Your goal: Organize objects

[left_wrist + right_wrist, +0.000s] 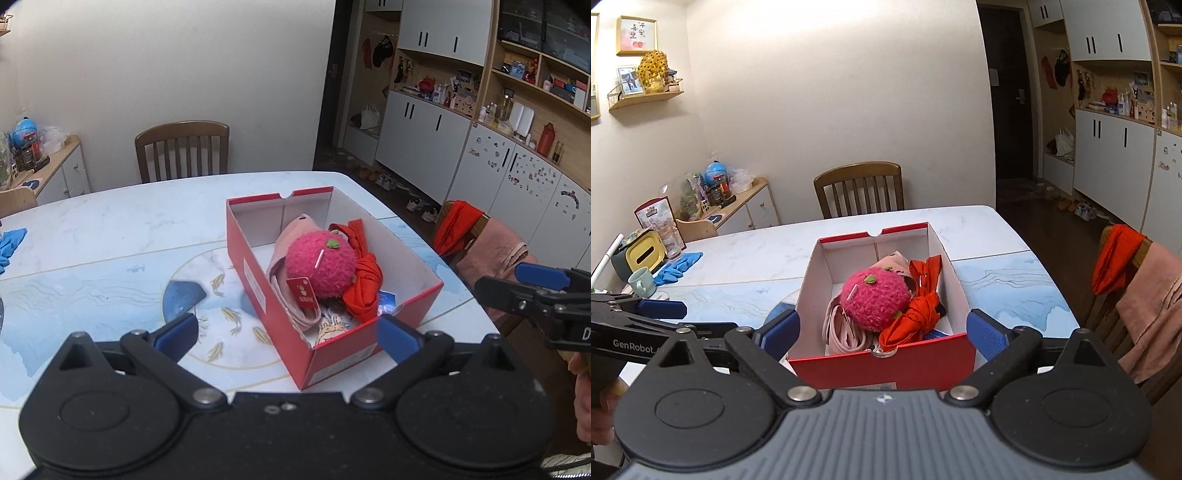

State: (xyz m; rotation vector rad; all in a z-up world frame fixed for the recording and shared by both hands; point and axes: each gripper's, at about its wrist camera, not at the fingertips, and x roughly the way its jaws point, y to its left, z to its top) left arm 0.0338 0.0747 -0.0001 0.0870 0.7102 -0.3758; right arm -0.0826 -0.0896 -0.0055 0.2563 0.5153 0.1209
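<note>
Right wrist view: spread right claw [882, 332] hovers before red box [886, 363], empty.

Red box [882, 365], pink plush [875, 299], orange cloth [916, 314].

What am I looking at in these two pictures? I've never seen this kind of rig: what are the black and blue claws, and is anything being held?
There is no robot here. A person holds a two-finger gripper in each hand, and each gripper carries a wide-angle camera looking forward along its fingers. One picture comes from the left gripper, the other from the right gripper; each also catches the other gripper at its edge. The blue parts are the finger pads. Both grippers are open and hold nothing. On the table stands an open red shoebox, holding a fuzzy pink ball, an orange folded umbrella and a pale pink item. Blue gloves lie at the table's far left.
</note>
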